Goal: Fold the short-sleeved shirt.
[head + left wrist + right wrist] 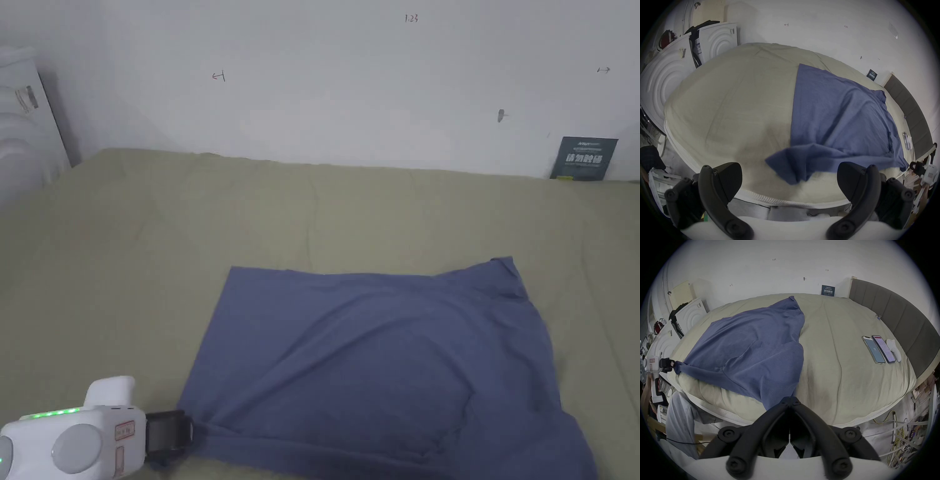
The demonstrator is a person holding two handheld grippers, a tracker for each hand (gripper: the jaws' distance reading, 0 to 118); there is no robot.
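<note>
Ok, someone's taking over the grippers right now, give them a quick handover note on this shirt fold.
Left gripper: jaws apart, with one near corner of the shirt bunched just ahead of them.
Right gripper: shut on the other near corner.
Shirt: spread on the bed, wrinkled.
Done: laid out; one side looks turned in.
Left: grip the left corner, smooth the cloth, make the folds.

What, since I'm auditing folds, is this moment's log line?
shirt: spread on bed | left gripper: open by shirt corner | right gripper: shut on shirt edge
</note>
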